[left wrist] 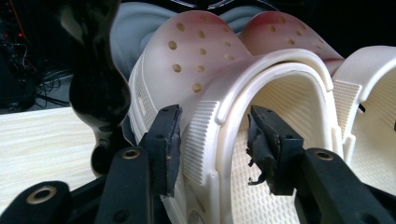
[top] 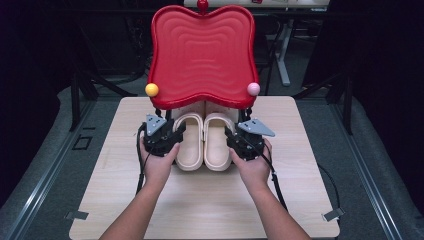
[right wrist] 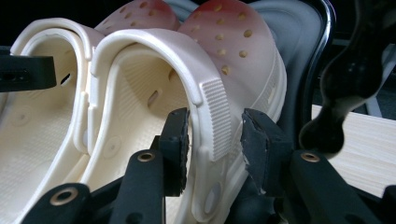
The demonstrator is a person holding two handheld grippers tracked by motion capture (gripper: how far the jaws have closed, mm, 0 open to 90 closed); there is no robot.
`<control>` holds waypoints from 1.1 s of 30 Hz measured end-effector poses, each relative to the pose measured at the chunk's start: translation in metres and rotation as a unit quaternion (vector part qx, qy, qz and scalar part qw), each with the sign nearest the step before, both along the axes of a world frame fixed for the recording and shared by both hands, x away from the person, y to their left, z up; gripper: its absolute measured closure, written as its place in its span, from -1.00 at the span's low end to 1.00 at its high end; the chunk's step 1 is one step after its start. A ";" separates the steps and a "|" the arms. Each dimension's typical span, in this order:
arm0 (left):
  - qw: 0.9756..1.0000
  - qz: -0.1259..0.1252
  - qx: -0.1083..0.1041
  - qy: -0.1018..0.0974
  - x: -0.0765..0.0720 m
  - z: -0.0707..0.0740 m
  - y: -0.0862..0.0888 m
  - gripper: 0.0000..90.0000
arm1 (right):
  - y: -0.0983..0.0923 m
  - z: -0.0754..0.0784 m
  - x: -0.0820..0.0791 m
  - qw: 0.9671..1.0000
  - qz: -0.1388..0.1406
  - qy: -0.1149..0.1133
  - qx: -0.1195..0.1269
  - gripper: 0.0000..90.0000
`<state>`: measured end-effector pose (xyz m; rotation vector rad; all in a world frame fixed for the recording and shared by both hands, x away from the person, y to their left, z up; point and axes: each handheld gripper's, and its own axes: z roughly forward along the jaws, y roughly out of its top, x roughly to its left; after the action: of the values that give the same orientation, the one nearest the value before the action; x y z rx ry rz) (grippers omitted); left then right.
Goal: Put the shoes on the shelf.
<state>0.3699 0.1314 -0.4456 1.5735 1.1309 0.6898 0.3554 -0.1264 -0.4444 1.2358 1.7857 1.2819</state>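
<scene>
Two cream perforated clogs stand side by side on the wooden table [top: 200, 200], toes tucked under a red wavy tray. My left gripper [top: 178, 132] straddles the outer side wall of the left clog [top: 189, 145]. In the left gripper view the jaws [left wrist: 215, 121] stand on both sides of the left clog's [left wrist: 201, 60] ribbed strap end, with gaps showing. My right gripper [top: 231, 136] straddles the outer wall of the right clog [top: 218, 145]. Its jaws [right wrist: 215, 121] flank the right clog's [right wrist: 233, 46] ribbed strap end without pressing on it.
The red tray [top: 202, 55] stands raised on black legs [left wrist: 93, 93] over the clogs' toes, with a yellow ball [top: 151, 89] and a pink ball [top: 253, 88] at its front corners. One black leg [right wrist: 345, 84] stands close beside the right gripper.
</scene>
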 end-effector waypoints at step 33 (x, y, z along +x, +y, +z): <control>0.999 -0.036 0.004 -0.016 -0.043 0.007 0.015 0.10 | -0.008 0.016 -0.043 0.998 0.026 -0.047 -0.033 0.25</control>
<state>0.3271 0.1464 -0.4387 1.5978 1.0435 0.6695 0.3121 -0.1342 -0.4280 1.0814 1.7890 1.2792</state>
